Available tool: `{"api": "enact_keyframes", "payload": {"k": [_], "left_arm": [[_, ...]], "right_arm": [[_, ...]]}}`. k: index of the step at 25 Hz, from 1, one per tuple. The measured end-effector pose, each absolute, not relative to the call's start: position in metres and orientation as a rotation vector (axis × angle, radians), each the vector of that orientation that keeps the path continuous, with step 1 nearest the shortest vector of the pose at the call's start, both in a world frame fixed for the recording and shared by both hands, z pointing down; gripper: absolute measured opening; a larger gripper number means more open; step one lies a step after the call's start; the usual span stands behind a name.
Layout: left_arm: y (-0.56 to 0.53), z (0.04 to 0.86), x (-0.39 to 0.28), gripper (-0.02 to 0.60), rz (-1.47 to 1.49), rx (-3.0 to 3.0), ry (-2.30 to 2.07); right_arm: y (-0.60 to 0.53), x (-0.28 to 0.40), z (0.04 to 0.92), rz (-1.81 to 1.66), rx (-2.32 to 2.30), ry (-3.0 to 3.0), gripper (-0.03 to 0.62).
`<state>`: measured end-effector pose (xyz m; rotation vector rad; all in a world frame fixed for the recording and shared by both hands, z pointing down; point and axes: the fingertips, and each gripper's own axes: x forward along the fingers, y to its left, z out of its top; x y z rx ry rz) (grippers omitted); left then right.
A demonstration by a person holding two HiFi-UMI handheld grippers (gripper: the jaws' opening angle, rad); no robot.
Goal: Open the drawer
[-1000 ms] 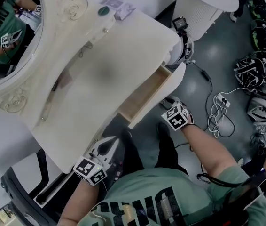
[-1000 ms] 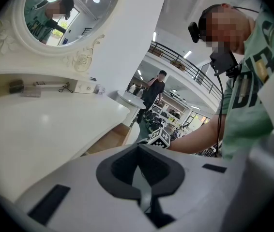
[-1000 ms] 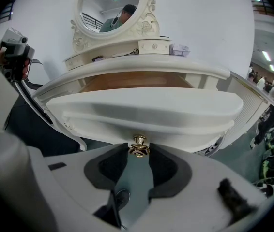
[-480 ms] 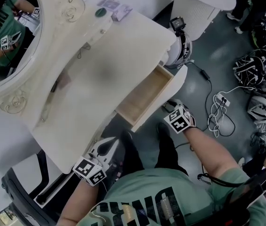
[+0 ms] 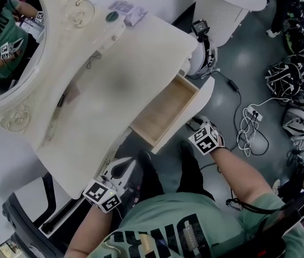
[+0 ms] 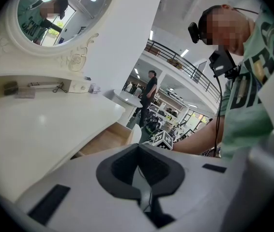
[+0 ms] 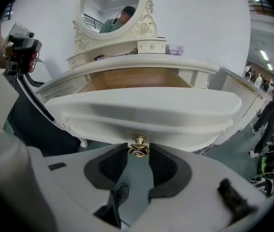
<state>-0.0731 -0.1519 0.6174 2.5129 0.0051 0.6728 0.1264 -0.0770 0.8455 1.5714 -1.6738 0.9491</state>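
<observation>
The cream dressing table's drawer [image 5: 163,110] stands partly pulled out, its wooden inside showing. My right gripper [image 5: 196,124] is at the drawer's front panel [image 7: 146,112], shut on the small gold knob [image 7: 138,148], which sits between the two dark pads. In the left gripper view the drawer [image 6: 105,141] lies ahead, with the right gripper's marker cube [image 6: 162,140] beyond it. My left gripper [image 5: 121,168] hangs at the table's front edge, left of the drawer, its jaws [image 6: 138,151] closed together on nothing.
An oval mirror [image 5: 7,42] rises behind the tabletop [image 5: 114,79], with small items [image 5: 126,9] at the back. Helmets and cables [image 5: 297,85] litter the floor on the right. A white round stand [image 5: 222,9] is beyond the drawer. A black chair frame [image 5: 28,219] sits lower left.
The drawer has slid further out from the table, and my right gripper has drawn back with the knob. The left gripper has stayed where it was.
</observation>
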Motion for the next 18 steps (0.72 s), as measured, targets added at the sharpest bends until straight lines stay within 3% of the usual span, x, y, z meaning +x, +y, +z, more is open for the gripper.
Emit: {"api": "enact_keyframes", "payload": {"k": [18], "left_arm": [[-0.141,0.613,-0.065,0.009,0.665,2.518,0.023]], "right_arm": [[-0.041,0.128,0.844,0.949,1.585,-1.659,0.143]]}}
